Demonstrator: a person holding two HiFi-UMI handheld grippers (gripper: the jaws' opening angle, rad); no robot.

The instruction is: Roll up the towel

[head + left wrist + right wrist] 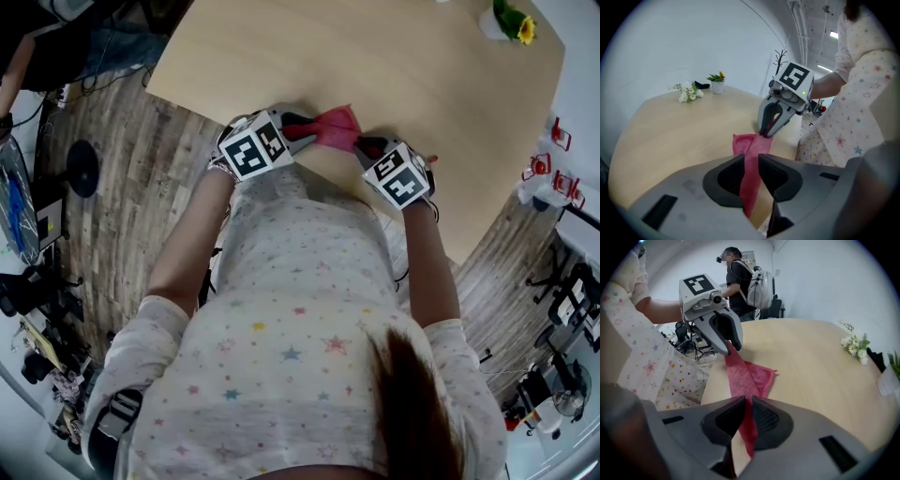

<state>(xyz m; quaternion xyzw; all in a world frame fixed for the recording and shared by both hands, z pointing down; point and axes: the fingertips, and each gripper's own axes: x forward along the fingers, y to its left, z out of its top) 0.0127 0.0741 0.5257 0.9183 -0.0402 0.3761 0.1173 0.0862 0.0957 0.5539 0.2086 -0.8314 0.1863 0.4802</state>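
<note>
A pink-red towel (336,127) lies bunched at the near edge of the light wooden table (422,66), stretched into a narrow band between my two grippers. My left gripper (302,127) is shut on the band's left end; in the left gripper view the cloth (747,143) runs up between its jaws (751,165) toward the right gripper (768,127). My right gripper (367,146) is shut on the other end; in its own view the towel (751,373) passes between its jaws (746,409), and a loose folded flap rests on the table beside the left gripper (729,346).
A small potted plant with a yellow flower (511,23) and a spray of white flowers (689,93) sit at the table's far side. The table's near edge runs just under the grippers. A person with a backpack (745,282) stands beyond the table.
</note>
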